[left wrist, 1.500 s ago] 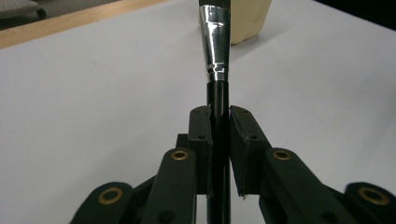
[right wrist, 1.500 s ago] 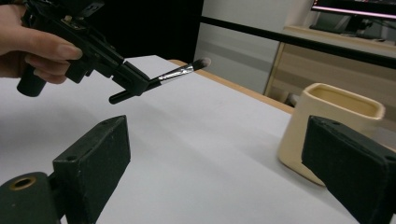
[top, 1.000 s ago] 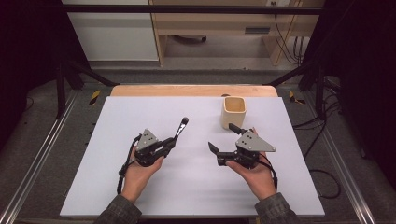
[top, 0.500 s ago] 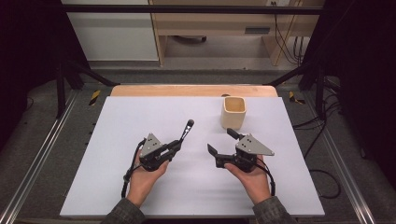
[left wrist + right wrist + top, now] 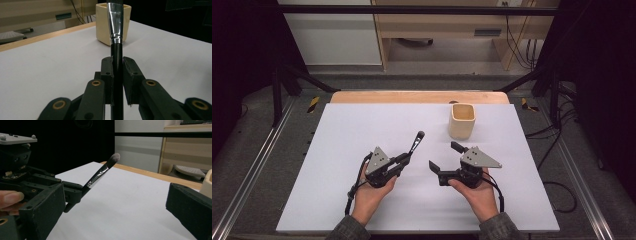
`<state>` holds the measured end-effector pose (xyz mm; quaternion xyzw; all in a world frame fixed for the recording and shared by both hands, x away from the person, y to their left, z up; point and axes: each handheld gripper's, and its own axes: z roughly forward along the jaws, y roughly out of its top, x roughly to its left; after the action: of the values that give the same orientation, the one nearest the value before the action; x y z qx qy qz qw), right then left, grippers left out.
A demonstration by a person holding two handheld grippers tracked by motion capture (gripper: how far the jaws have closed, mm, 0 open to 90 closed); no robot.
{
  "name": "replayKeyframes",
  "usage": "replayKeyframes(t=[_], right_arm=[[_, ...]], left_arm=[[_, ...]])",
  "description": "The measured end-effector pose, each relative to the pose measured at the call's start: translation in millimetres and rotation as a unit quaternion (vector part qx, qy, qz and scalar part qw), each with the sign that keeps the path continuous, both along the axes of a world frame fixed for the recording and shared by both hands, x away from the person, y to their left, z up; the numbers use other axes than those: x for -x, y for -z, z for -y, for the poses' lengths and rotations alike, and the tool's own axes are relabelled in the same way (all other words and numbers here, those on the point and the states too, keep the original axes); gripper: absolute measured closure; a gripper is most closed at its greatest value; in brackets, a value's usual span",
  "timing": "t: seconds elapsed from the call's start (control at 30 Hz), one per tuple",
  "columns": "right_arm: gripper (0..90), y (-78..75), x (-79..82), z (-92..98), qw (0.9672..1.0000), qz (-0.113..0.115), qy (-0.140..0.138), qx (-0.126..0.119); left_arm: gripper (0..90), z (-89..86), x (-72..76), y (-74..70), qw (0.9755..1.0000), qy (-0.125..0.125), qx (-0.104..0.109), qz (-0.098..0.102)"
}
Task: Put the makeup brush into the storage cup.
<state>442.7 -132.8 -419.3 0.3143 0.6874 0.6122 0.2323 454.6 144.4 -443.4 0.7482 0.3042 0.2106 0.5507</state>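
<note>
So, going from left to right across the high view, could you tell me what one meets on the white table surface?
Left gripper → makeup brush, clamped in its jaws with the tip pointing away from the person → right gripper, jaws wide open with nothing between them → cream cup, standing farther back.

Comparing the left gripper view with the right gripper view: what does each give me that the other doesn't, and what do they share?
Left gripper view: the left gripper's pads clamped on the black handle of the makeup brush, and the whole front of the cream cup right behind it.

Right gripper view: the brush's grey bristle tip, the left gripper seen from the side with a thumb on it, and the right gripper with its jaws wide apart and nothing between them.

Both: the brush's silver ferrule, the white table, and its wooden far edge.
</note>
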Motion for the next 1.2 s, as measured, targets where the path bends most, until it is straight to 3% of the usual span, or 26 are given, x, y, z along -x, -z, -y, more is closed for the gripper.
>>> replayKeyframes(t=[0.23,0.47,0.6,0.87,1.2], right_arm=[[12.0,1.2,0.8,-1.3,0.9999,0.001,-0.012,-0.011],[23.6,5.9,1.0,-8.0,0.9985,-0.027,-0.042,-0.023],[23.8,8.6,-0.3,-11.5,0.9974,-0.042,-0.049,-0.032],[26.0,13.4,-4.7,-14.2,0.995,-0.07,-0.046,-0.054],[34.9,15.1,-6.6,-14.5,0.9932,-0.082,-0.044,-0.07]], left_arm=[[79.4,5.8,4.1,0.4,0.9999,0.011,-0.003,0.006],[79.4,11.9,9.1,-0.6,0.9997,0.021,-0.005,0.012],[79.4,14.9,11.3,-1.9,0.9995,0.026,-0.003,0.018],[79.4,20.3,14.3,-1.5,0.9992,0.034,-0.007,0.019],[79.4,24.9,17.5,-2.3,0.9988,0.042,-0.007,0.024]])
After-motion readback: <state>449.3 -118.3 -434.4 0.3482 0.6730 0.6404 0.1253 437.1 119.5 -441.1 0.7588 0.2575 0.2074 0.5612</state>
